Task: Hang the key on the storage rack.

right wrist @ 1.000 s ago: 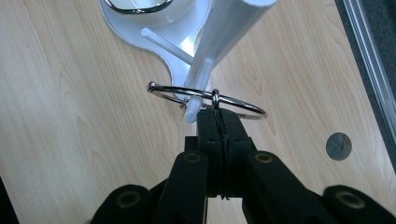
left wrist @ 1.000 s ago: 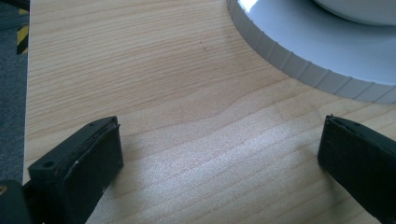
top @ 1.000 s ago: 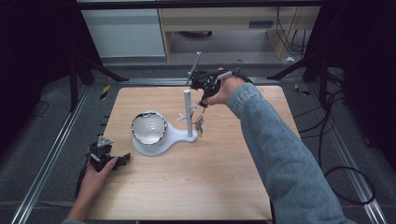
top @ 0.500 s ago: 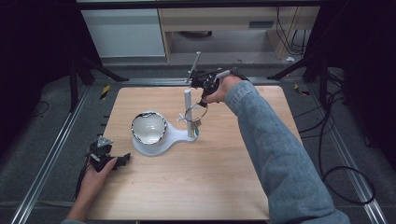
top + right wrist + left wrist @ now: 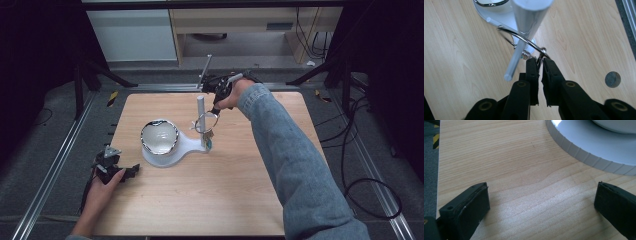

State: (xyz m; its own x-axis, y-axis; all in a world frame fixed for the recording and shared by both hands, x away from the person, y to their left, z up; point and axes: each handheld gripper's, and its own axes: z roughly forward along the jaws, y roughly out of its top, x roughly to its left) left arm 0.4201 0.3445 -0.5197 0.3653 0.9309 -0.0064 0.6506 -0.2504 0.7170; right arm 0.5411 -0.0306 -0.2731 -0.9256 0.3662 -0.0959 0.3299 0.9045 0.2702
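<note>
We see the left gripper (image 5: 131,171) resting at the near left of the table, jaws spread wide apart, left hand (image 5: 100,187) wrapped around it from behind. The right arm in a denim sleeve (image 5: 295,165) reaches far across; the right gripper (image 5: 540,65) points down, jaws nearly closed, pinching a thin wire ring (image 5: 524,37).
</note>
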